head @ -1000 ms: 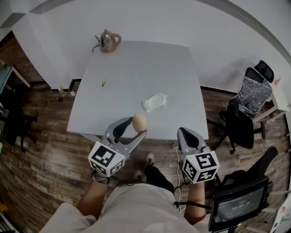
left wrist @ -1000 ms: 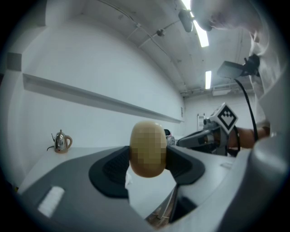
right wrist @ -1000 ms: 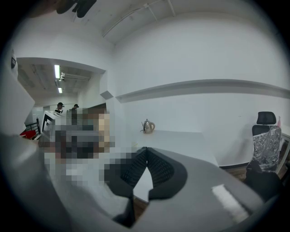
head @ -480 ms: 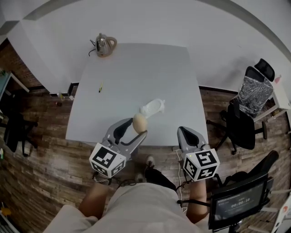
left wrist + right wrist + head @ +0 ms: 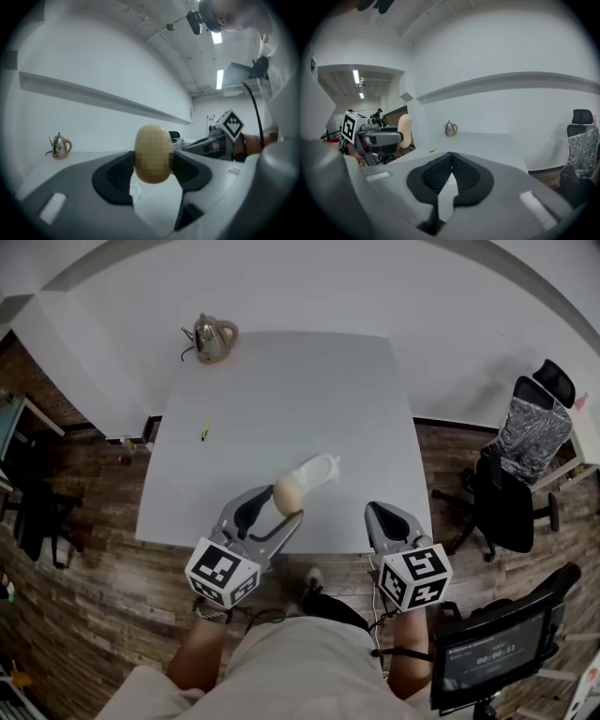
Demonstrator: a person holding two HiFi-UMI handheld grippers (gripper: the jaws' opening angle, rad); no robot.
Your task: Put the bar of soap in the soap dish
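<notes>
Head view: the bar of soap (image 5: 288,493) is clamped in the left gripper (image 5: 283,506), just short of the soap dish (image 5: 317,470). It is best carried level over the dish and lowered before release — the right gripper (image 5: 383,512), jaws together and empty, kept clear. Counted: one soap, one dish, two grippers, one kettle (image 5: 213,337) beyond the dish.

One table (image 5: 281,399). On it, one kettle (image 5: 213,337), one soap dish (image 5: 317,470) and one small yellow stick (image 5: 204,431), too small to name. One bar of soap (image 5: 287,495). Two grippers: one left gripper (image 5: 284,501), one right gripper (image 5: 377,510). Two marker cubes (image 5: 222,571), one on each gripper. One chair (image 5: 523,442) with a silvery cover. One screen (image 5: 487,652). One shoe (image 5: 308,570).
</notes>
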